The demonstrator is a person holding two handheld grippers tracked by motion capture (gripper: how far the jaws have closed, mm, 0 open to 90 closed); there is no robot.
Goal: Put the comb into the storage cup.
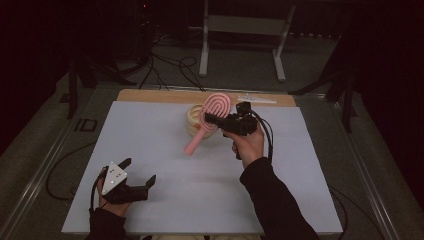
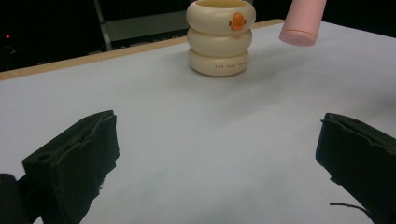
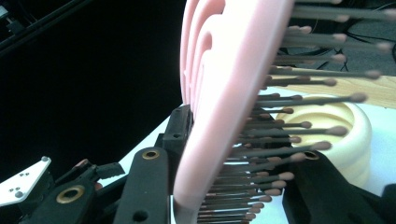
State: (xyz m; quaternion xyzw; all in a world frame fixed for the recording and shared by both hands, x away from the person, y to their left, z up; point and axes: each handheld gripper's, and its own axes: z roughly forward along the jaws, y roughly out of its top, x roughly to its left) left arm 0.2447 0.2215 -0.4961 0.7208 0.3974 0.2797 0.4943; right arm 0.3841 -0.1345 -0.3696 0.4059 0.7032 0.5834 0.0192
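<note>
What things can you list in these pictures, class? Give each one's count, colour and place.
Pink plastic hairbrush: one, pink with dark bristles, held in the air over the cup.
Cream ribbed cup: one, cream with an orange mark, far middle of the table.
White table: one, white top with a wooden far edge.
Pale flat strip: one, whitish, on the wooden edge.
Metal frame: one, grey, on the floor beyond.
Right claw: one, black, shut on the hairbrush.
Left claw: one, black, open near the table's front left.

The high view looks forward and down over the whole desk [image 1: 165, 200]. Both gripper views ride low and share the cream cup [image 2: 220, 39], the right one very near the pink brush [image 3: 224, 93].
</note>
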